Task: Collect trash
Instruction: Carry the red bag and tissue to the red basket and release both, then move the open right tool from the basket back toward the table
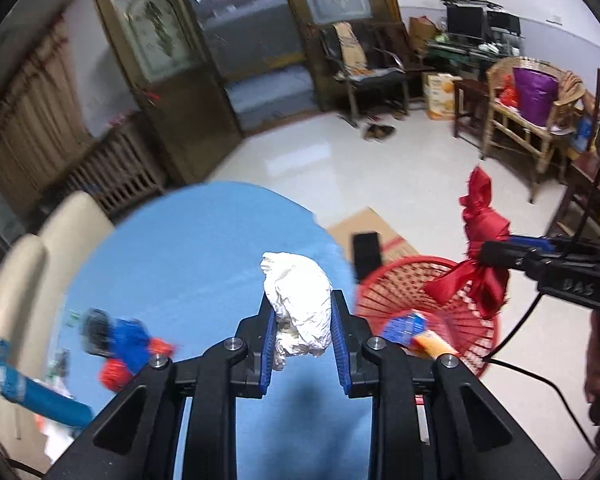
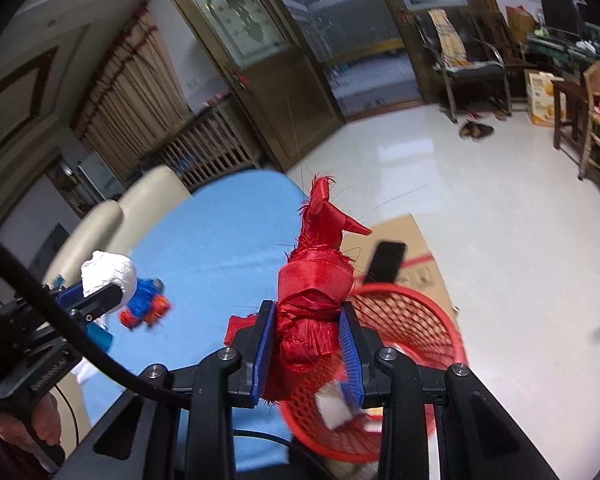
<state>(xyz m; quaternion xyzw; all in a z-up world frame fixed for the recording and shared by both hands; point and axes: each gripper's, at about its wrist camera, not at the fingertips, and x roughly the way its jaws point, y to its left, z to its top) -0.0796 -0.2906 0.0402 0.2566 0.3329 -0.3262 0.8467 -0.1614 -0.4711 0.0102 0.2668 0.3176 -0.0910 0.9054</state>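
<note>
Blue pads of the left gripper (image 1: 303,332) are pinched on a white paper wad (image 1: 300,304), low in the middle of the left view, above the blue table (image 1: 188,248). The right gripper (image 2: 309,354) is closed on a red ribbon bundle (image 2: 316,300), held at the rim of the red basket (image 2: 428,320), lower right in its view. It is judged that each piece should be carried fully over the basket mouth before the jaws are released, the ribbon first, so that nothing is dropped on the floor (image 2: 500,200). A blue toy (image 1: 124,340) is seen at lower left on the table.
</note>
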